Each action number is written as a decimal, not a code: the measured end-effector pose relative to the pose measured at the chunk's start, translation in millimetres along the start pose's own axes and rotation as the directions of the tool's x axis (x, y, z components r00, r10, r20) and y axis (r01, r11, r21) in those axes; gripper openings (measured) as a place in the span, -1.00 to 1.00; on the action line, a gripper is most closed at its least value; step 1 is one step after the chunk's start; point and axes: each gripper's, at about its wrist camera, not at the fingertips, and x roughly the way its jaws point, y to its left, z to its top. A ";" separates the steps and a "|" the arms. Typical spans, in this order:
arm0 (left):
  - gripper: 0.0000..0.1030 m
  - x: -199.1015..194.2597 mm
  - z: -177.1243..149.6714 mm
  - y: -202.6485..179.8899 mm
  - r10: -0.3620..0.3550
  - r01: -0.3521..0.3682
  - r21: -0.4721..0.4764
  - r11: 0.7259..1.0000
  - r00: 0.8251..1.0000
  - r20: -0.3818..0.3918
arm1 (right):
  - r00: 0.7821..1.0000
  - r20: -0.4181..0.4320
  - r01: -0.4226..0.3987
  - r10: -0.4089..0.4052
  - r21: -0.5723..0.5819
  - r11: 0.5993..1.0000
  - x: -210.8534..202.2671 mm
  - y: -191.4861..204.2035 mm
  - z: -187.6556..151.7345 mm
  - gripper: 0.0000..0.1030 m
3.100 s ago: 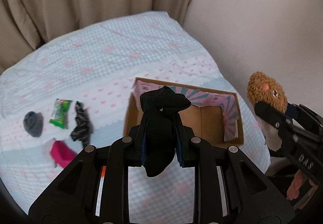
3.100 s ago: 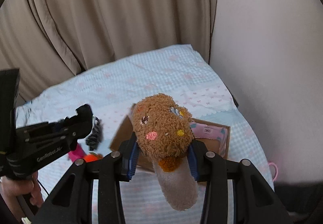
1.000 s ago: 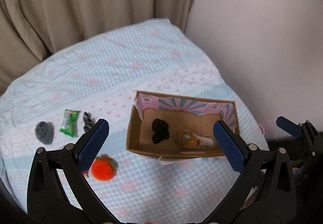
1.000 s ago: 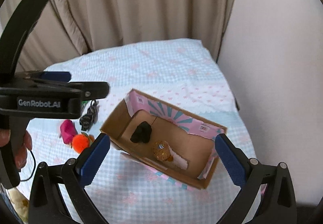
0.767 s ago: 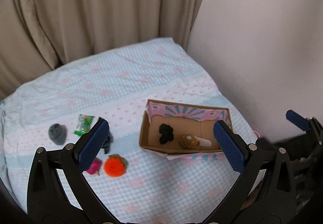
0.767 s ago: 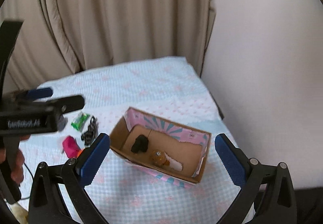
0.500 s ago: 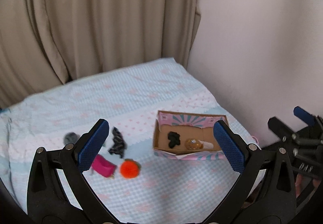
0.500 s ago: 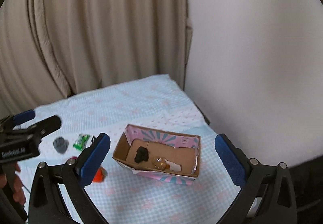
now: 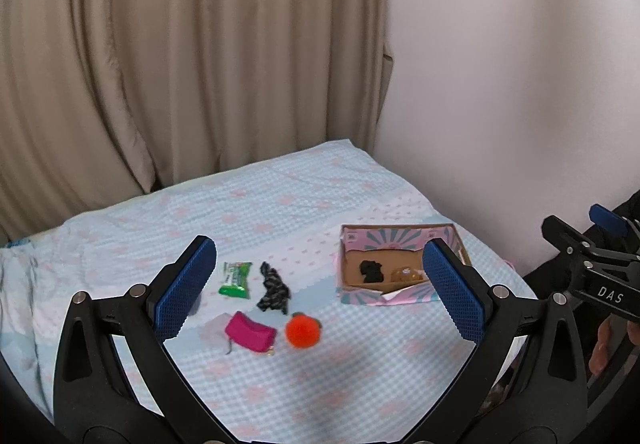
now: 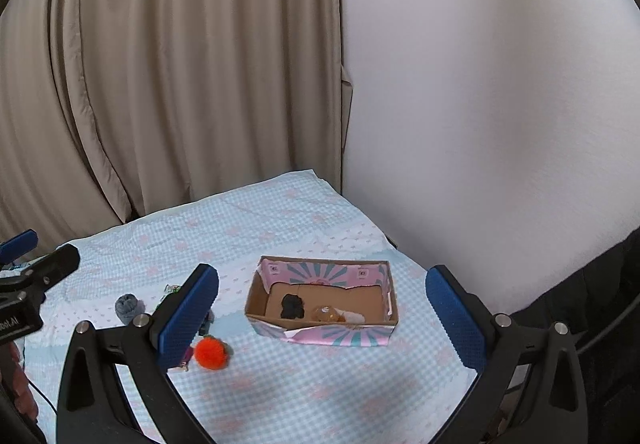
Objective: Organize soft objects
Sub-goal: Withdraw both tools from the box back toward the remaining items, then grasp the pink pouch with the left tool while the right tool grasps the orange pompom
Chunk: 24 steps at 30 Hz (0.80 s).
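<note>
Left gripper (image 9: 320, 292): jaws spread wide, blue pads apart, nothing between them, held high above the bed (image 9: 320, 203). Right gripper (image 10: 322, 314): likewise spread wide and empty, also well above the bed; its black frame shows at the right edge of the left wrist view.

Nearest below the left gripper, loose on the checked blue-and-pink bedspread: an orange pom-pom (image 9: 303, 330) and, just beside it on its left, a magenta pouch (image 9: 250, 336). Beyond these, a black-and-grey patterned cloth (image 9: 273, 288), crumpled, and a green wrapped packet (image 9: 236, 279) just to its left. A grey sock ball (image 10: 129, 308) lies further left, seen clearly only from the right wrist view; the left pad hides it in the other.

To the right of that group, well apart from it, sits an open cardboard box (image 10: 256, 302) with pink and teal printed flaps. Inside, on the box floor: a black bundled sock (image 10: 293, 306) toward the left end, and a brown plush toy (image 10: 330, 314) lying on its side near the middle, pale body pointing right. The two are near each other; cannot tell if they touch.

Behind the bed: beige curtain (image 9: 180, 63) on the left, plain white wall (image 9: 500, 83) on the right.
</note>
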 end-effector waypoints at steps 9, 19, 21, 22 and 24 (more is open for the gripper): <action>1.00 -3.2 -20.6 86.5 0.015 -0.015 -0.011 1.000 1.000 -0.003 | 1.000 -0.019 0.000 -0.001 -0.014 1.000 -2.4 58.7 -22.0 1.00; 1.00 46.8 -70.7 150.7 0.051 -0.054 -0.025 0.998 0.994 -0.097 | 0.993 -0.078 -0.094 0.090 -0.047 0.994 48.7 119.7 -56.5 1.00; 1.00 66.3 -85.3 156.3 0.046 -0.050 -0.032 0.998 0.990 -0.134 | 0.990 -0.094 -0.111 0.105 -0.058 0.992 67.7 131.3 -66.3 1.00; 1.00 76.6 -92.0 158.2 0.044 -0.051 -0.039 0.998 0.987 -0.155 | 0.988 -0.103 -0.121 0.114 -0.060 0.991 75.5 135.0 -70.9 1.00; 1.00 96.4 -108.6 163.9 0.032 -0.046 -0.068 0.997 0.981 -0.192 | 0.984 -0.126 -0.138 0.129 -0.063 0.988 94.1 145.8 -82.3 1.00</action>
